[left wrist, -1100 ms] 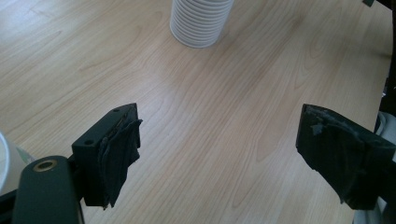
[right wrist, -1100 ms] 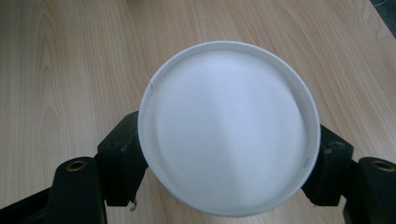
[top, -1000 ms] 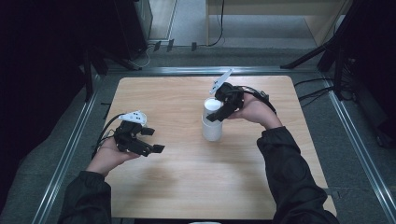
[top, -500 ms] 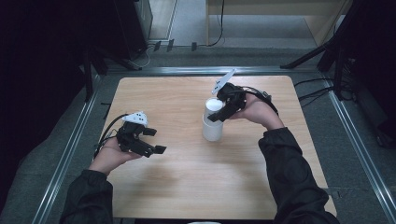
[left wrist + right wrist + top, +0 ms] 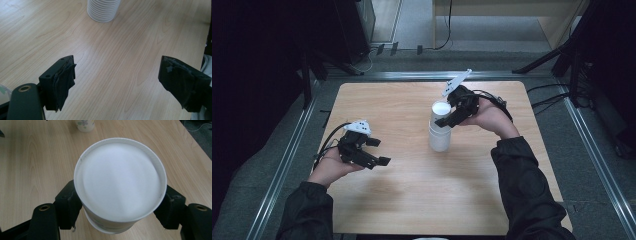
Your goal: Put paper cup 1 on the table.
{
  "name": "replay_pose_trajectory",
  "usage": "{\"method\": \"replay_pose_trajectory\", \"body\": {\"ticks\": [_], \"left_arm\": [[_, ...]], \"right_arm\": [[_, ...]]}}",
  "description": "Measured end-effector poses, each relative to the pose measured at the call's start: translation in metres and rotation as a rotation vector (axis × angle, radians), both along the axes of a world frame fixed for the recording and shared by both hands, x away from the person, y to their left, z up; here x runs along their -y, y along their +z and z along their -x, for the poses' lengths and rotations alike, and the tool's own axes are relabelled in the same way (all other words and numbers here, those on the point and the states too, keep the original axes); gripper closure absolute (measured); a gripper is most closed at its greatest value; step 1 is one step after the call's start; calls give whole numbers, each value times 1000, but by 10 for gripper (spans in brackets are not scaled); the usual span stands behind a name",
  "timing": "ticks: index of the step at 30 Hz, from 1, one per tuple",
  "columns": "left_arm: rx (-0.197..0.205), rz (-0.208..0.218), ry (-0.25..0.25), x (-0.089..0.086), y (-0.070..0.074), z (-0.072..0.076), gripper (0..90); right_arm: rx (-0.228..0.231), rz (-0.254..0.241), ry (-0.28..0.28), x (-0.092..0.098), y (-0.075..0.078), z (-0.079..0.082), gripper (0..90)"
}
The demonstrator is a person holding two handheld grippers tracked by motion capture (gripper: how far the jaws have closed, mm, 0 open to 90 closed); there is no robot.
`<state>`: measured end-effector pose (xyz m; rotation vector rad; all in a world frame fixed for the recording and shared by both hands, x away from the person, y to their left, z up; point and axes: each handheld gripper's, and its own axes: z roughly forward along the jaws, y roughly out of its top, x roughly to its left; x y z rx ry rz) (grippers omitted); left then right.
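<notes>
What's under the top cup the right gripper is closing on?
More upside-down white cups: the top cup caps a nested stack on the table. The right gripper flanks it, jaws closing. The stack's inside is hidden.

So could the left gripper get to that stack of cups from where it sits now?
Probably yes. The left gripper sits with its fingers open over bare table, nothing between it and the stack of cups. But the right gripper, fingers just closing, already straddles the top cup, so only the lower part is free.

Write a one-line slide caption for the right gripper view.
Right gripper closing its jaws around the top upside-down white paper cup of a stack on the wooden table.
</notes>
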<state>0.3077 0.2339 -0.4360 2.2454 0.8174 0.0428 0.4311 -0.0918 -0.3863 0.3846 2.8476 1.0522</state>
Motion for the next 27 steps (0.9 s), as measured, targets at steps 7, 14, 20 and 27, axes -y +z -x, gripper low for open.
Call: {"method": "replay_pose_trajectory", "body": {"ticks": [7,14,20,27], "left_arm": [[0,3,-9,1,0,0,144],[0,1,-13,2,-1,-1,144],[-5,0,-15,3,-2,0,144],[5,16,-24,5,-1,0,144]], "right_arm": [[31,-22,-2,3,14,6,310],[75,-58,-9,9,32,14,311],[135,-104,-19,17,52,24,311],[168,-132,5,21,71,40,314]]}}
